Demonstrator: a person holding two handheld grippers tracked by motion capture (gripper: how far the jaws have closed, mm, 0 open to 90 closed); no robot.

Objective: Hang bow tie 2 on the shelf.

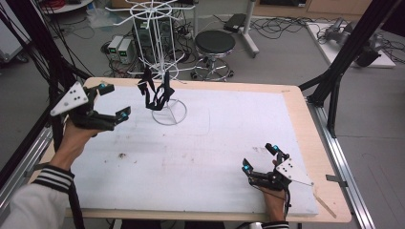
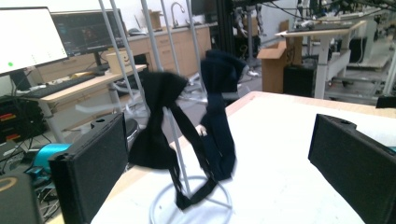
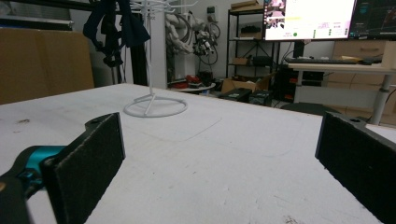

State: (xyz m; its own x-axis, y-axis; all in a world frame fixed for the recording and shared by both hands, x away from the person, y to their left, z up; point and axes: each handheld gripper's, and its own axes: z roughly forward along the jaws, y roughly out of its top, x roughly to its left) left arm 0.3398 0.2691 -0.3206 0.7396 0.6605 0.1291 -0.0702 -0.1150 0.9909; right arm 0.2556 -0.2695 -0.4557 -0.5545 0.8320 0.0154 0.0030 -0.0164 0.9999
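A white wire rack (image 1: 162, 57) stands on the far left part of the white table mat (image 1: 215, 157), on a ring base (image 3: 155, 106). Two dark cloth pieces with straps (image 1: 155, 93) hang from its low hooks; in the left gripper view one (image 2: 159, 121) hangs left of the pole and the other (image 2: 219, 116) right of it. My left gripper (image 1: 115, 100) is raised just left of them, open, with nothing between its pads (image 2: 88, 172). My right gripper (image 1: 260, 157) rests low near the front right of the mat, open and empty, facing the rack (image 3: 149, 51) from afar.
A black stool (image 1: 215, 43) and cables lie on the floor beyond the table. Black frame posts (image 1: 334, 81) rise at the right edge, and more at the left. The mat carries a small dark stain (image 1: 122, 155). A wooden rim (image 1: 305, 124) surrounds the mat.
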